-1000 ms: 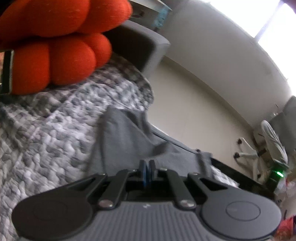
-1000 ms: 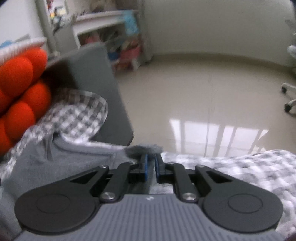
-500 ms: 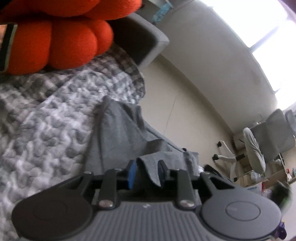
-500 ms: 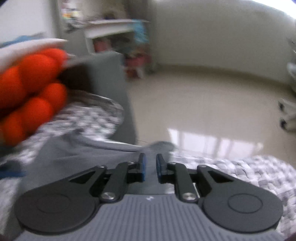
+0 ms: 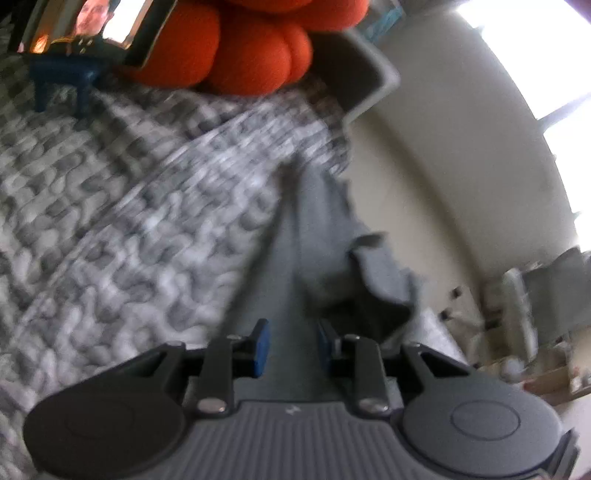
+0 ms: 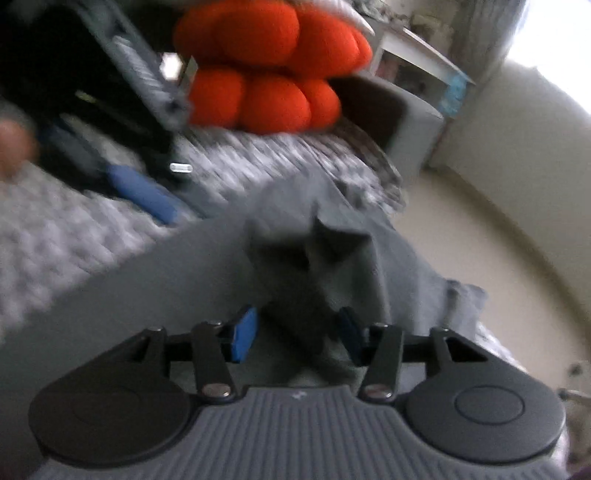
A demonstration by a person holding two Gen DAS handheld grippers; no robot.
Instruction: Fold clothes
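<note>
A grey garment point(image 5: 317, 236) lies on a grey-and-white checked blanket point(image 5: 110, 240), near the edge beside the floor. My left gripper point(image 5: 291, 345) is open just above the garment, its blue pads clear of the flat cloth between them. In the right wrist view a raised fold of the grey garment point(image 6: 332, 258) stands between the blue pads of my right gripper point(image 6: 297, 334). Its jaws are opening and the pads do not press on the fold. The left gripper's blue finger point(image 6: 144, 192) shows blurred at the left, over the blanket.
An orange bobbled cushion point(image 5: 251, 48) leans at the back, beside a framed screen point(image 5: 85, 29) on a small blue stand. A grey sofa arm point(image 5: 354, 74) ends the blanket on the right. Beyond it lies pale floor point(image 5: 443, 184). A hand point(image 6: 11, 147) shows at the left.
Both grippers were shut on edges of the grey garment and have opened and let it go. Both have shifted along the blanket, and the right one has rolled to face the left gripper.
</note>
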